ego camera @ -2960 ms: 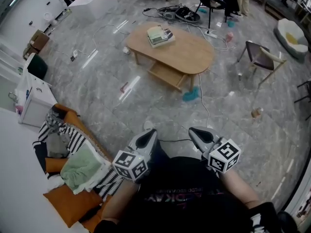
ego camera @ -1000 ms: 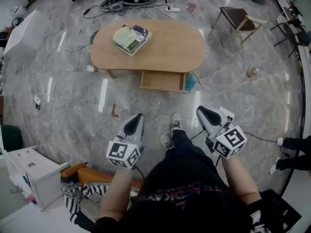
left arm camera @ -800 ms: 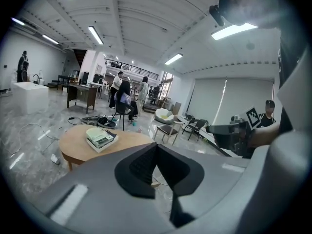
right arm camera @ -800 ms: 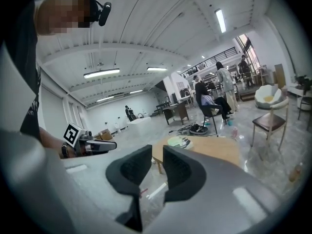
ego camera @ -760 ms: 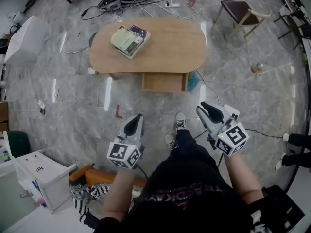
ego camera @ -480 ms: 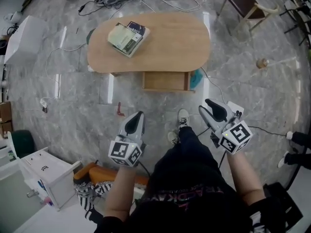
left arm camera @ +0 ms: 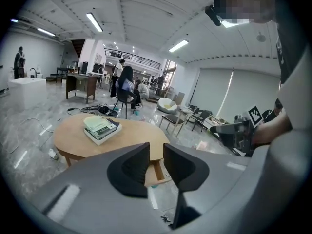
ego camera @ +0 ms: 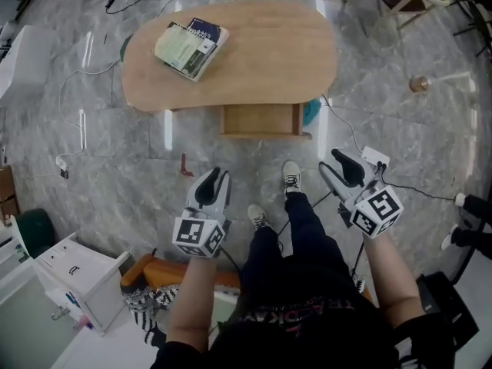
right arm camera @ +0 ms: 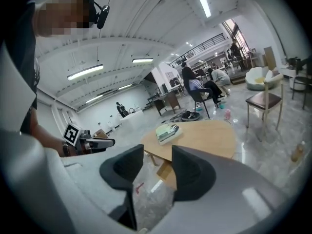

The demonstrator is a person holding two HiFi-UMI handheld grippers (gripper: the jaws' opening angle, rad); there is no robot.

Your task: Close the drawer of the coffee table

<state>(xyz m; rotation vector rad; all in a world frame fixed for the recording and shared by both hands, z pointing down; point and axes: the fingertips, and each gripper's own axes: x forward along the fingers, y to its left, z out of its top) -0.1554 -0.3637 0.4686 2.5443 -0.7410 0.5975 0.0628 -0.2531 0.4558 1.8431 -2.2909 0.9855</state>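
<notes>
The drawer [ego camera: 260, 119] stands pulled out from the near long edge of the table [ego camera: 261, 44], right of centre. Its front juts past the tabletop over the marble floor [ego camera: 115, 167]. A stack of books [ego camera: 191, 46] lies at the table's far left end, well clear of the drawer.

I hold both grippers short of the table, with open floor between them and the drawer front. The left gripper [ego camera: 214, 177] has its jaws a narrow slit apart, and the right gripper [ego camera: 338, 160] stands wider. Both have just been opening, and neither holds anything.

My shoes [ego camera: 290, 177] stand between the grippers. A cable [ego camera: 338, 125] trails past the drawer's right corner, beside something teal [ego camera: 310, 112], possibly a cloth.
</notes>
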